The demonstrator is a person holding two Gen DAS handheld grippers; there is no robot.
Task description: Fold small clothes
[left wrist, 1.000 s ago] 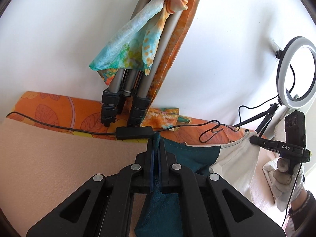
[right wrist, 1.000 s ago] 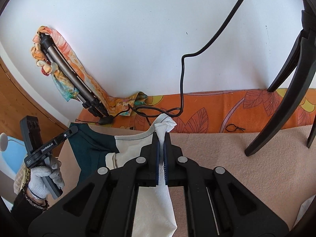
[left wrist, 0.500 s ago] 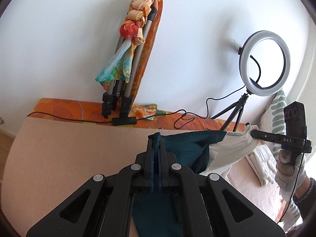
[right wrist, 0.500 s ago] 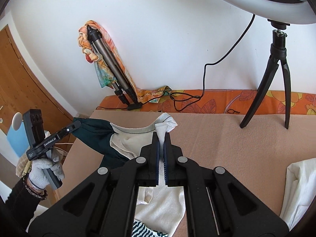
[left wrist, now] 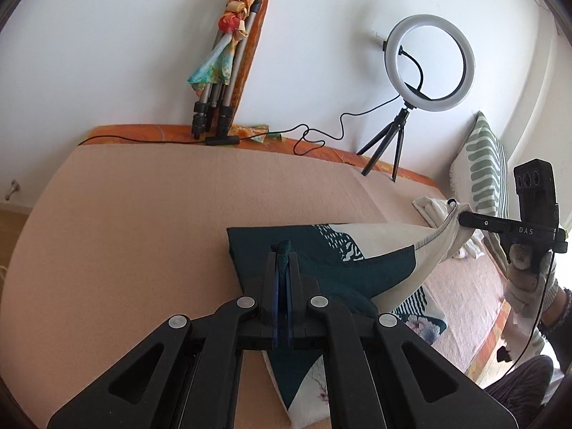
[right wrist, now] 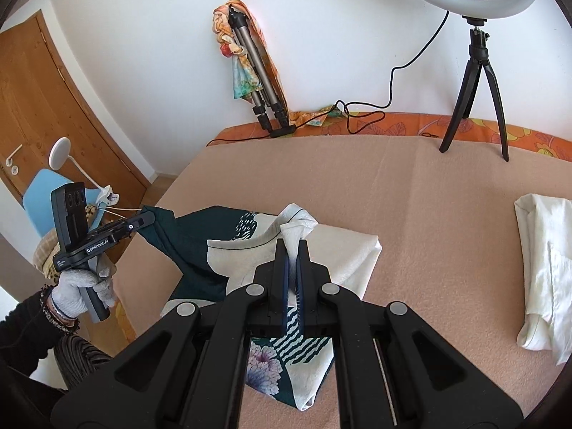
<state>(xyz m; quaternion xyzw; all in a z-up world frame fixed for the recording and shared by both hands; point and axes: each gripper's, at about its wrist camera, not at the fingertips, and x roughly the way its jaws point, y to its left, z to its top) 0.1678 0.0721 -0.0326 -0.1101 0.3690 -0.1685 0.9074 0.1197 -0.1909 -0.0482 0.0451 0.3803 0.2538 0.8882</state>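
Left gripper (left wrist: 283,250) pinched tight on the dark teal corner of the garment (left wrist: 321,264). Right gripper (right wrist: 293,246) clamped on a cream corner. Held stretched between both, lower part draped on the peach blanket (right wrist: 429,196).

Garment (right wrist: 246,257) on bed (right wrist: 429,214); folded cloth (right wrist: 547,264) at right; ring light (left wrist: 430,68) behind.

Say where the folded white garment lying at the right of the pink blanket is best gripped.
Probably the folded white garment is best pinched at its far upper corner, coming in from the bare pink blanket on its left: that edge lies flat and unobstructed, while its near end looks bunched.
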